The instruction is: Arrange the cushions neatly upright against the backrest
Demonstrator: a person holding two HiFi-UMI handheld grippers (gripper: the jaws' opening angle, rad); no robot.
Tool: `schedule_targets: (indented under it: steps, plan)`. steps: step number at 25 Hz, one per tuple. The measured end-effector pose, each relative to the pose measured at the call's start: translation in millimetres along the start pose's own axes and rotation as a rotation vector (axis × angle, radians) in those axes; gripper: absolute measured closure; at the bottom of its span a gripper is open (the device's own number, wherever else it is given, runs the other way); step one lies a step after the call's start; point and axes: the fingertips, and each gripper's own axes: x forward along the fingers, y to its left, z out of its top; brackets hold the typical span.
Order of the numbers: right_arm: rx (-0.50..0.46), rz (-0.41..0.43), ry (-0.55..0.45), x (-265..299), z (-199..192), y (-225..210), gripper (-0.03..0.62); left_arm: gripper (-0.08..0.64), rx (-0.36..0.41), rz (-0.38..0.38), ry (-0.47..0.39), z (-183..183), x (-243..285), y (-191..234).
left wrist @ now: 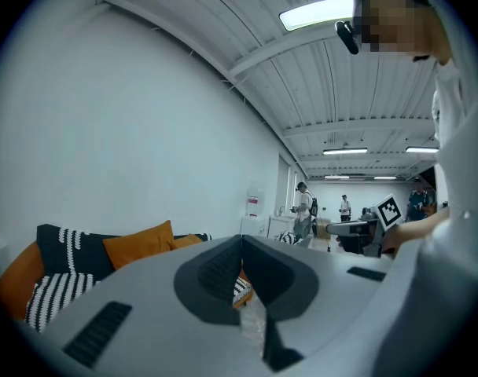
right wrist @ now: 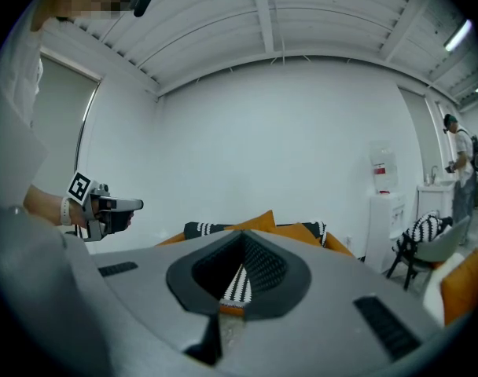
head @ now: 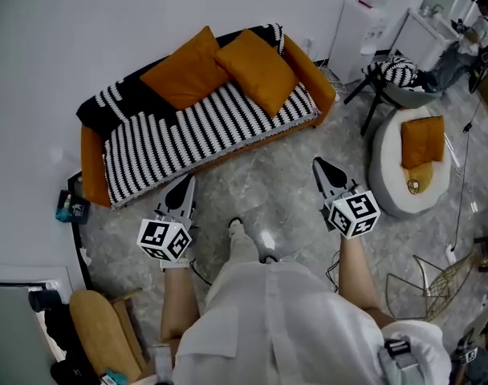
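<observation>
Left gripper [head: 183, 184] and right gripper [head: 323, 167]: each has its jaws pressed together on nothing and is held over the floor short of the sofa [head: 91, 171]. Straight ahead of the left gripper, the first cushion [head: 188, 69] leans on the backrest [head: 107, 107]. The second cushion [head: 256, 70], ahead between the grippers, overlaps its edge. Both are near-square, with faces slanted upward and a corner uppermost. The task appears partly done: they need squaring. A third cushion [head: 423, 139] lies on a round seat [head: 388, 187] right of the right gripper.
</observation>
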Motion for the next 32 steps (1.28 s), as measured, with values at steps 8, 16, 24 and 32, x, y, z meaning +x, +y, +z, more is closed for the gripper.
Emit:
schedule_targets:
  steps: [8, 16, 24, 32]
  plan:
    - [0.004, 0.003, 0.048, 90, -3, -24, 0.584, 0.545, -0.038, -0.005, 0.02, -10, 64, 68]
    - [0.008, -0.003, 0.063, 215, 22, -44, 0.584, 0.545, -0.035, -0.028, 0.03, 13, 140, 167]
    - [0.017, -0.043, 0.098, 282, 20, -66, 0.584, 0.545, -0.009, -0.107, 0.064, 25, 207, 215]
    - [-0.011, -0.044, 0.128, 353, 15, -128, 0.58, 0.545, 0.03, -0.212, 0.12, 23, 316, 218]
